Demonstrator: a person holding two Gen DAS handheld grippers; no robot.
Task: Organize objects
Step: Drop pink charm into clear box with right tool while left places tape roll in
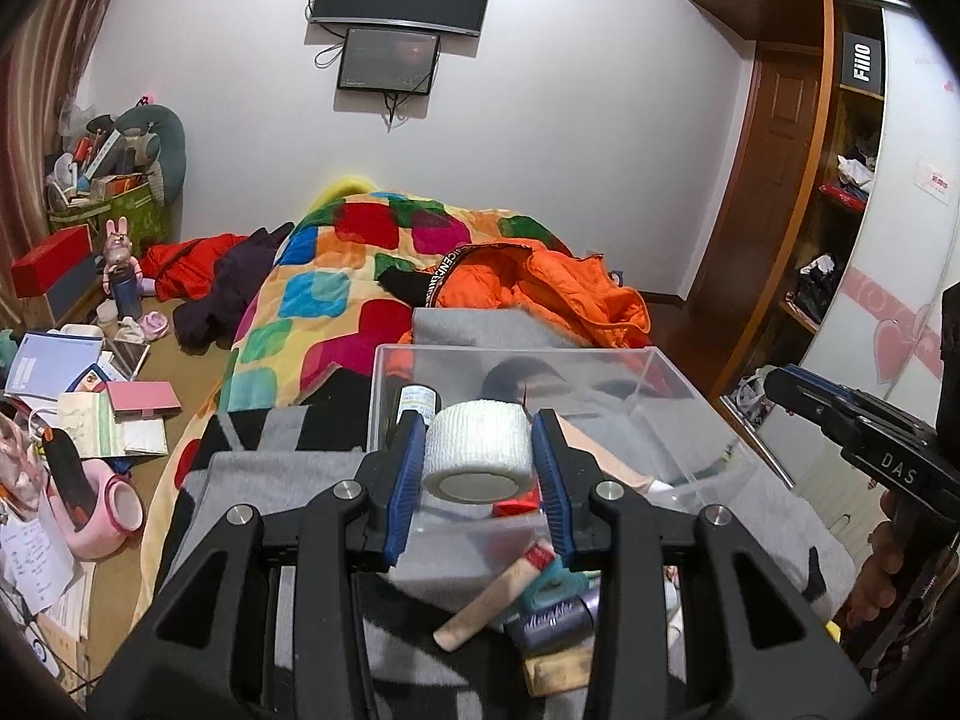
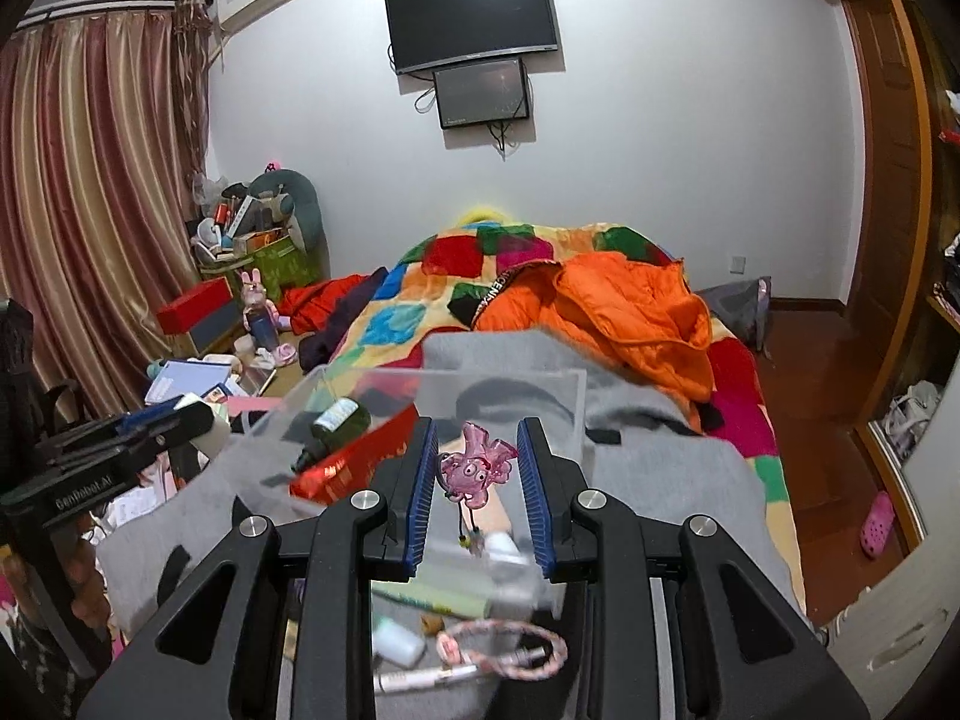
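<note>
My left gripper [image 1: 478, 420] is shut on a white bandage roll [image 1: 477, 450], its blue pads pressing both sides. The roll hangs above the near part of a clear plastic box [image 1: 516, 354] that rests on a grey blanket. In the right wrist view my right gripper [image 2: 474, 423] is shut on a pink translucent charm [image 2: 474, 471] with a short cord dangling, held over the same box [image 2: 480, 373]. Inside the box lie a dark green bottle [image 2: 339, 423] and a red packet [image 2: 354, 468]. Each gripper shows at the edge of the other's view: right gripper [image 1: 780, 381], left gripper [image 2: 198, 417].
Loose items lie on the blanket under the grippers: a beige tube [image 1: 492, 600], a pink cord [image 2: 504, 639], a small white bottle [image 2: 399, 642]. Behind the box are an orange jacket [image 2: 630, 312] and a patchwork quilt [image 1: 336, 276]. Cluttered papers [image 1: 54, 360] lie left; a wardrobe [image 1: 840, 210] stands right.
</note>
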